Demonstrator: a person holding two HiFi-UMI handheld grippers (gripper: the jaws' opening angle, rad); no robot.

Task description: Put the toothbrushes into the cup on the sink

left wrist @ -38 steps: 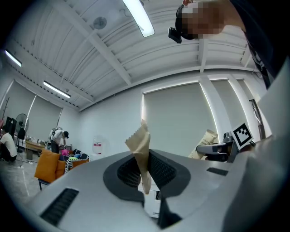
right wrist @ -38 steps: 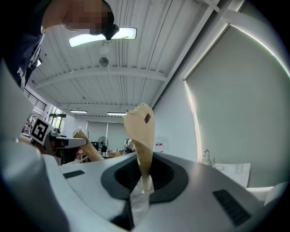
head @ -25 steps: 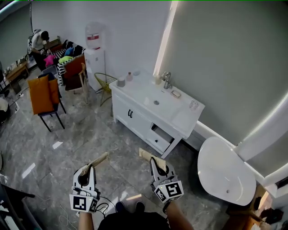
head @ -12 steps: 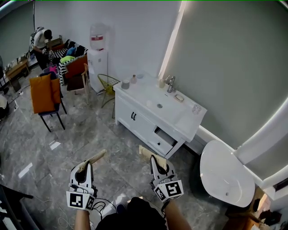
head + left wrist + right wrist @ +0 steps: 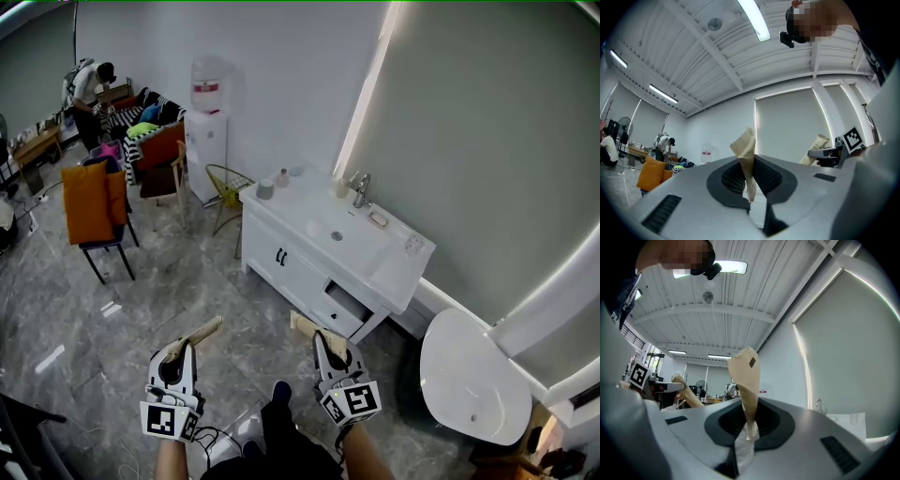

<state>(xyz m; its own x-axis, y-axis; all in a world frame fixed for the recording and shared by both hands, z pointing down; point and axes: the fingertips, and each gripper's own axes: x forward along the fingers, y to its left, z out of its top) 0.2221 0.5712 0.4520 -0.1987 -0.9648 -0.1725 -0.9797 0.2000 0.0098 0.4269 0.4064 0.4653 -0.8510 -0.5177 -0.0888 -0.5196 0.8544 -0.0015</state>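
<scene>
Both grippers are held low in the head view, over the grey marble floor and well short of the white sink vanity (image 5: 309,272). My left gripper (image 5: 185,345) is shut on a tan paper-wrapped toothbrush (image 5: 203,330), which stands up between the jaws (image 5: 746,150). My right gripper (image 5: 324,340) is shut on a second wrapped toothbrush (image 5: 306,323), upright in the right gripper view (image 5: 746,376). A grey cup (image 5: 265,189) stands on the vanity's left end. The faucet (image 5: 361,190) is at the back of the basin.
A white toilet (image 5: 469,375) stands right of the vanity, which has a lower drawer (image 5: 344,305) pulled out. A water dispenser (image 5: 206,122), a yellow wire chair (image 5: 225,183) and an orange-draped chair (image 5: 94,202) are at the left. A person (image 5: 89,84) bends over at the far back left.
The view has shifted as I walk: the vanity sits slightly lower and further right, and a foot shows between the grippers. Both grippers keep their hold on the wrapped toothbrushes.
</scene>
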